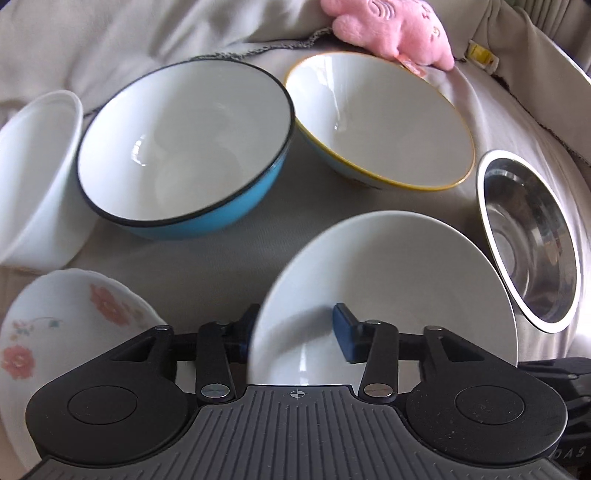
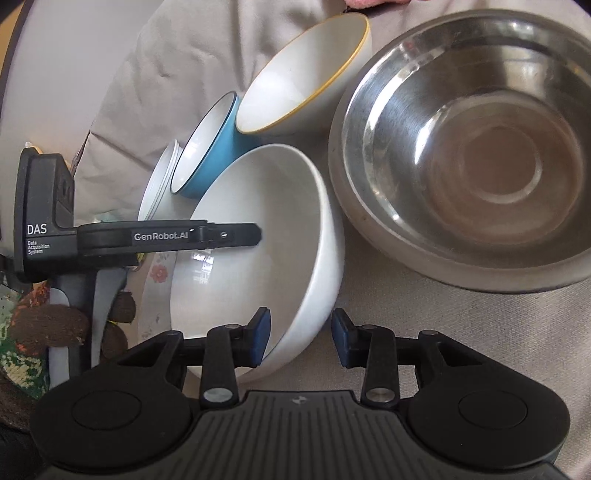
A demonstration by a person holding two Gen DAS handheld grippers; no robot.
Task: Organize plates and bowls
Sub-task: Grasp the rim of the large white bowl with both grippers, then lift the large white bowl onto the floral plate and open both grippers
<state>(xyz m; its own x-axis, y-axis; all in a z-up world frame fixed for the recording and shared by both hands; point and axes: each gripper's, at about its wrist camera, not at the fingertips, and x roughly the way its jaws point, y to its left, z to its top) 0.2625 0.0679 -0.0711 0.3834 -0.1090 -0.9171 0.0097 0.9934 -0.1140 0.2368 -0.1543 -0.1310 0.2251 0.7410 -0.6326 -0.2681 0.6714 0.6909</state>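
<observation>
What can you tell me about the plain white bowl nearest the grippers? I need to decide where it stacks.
The plain white bowl is glossy, ceramic-looking, undecorated and empty, with a deep rounded wall and a smooth rim. It rests slightly tilted on the grey cloth, between the floral plate and the steel bowl. The left gripper straddles its near rim, jaws open, one finger inside. The right gripper also straddles the rim, with its inner pad against the inside wall and the outer pad clear.

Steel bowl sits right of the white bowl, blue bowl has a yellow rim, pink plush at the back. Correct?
One error: the blue bowl has a black rim; the yellow rim belongs to the bowl beside it. The left wrist view shows both. The steel bowl right of the white bowl and the pink plush at the back hold.
</observation>
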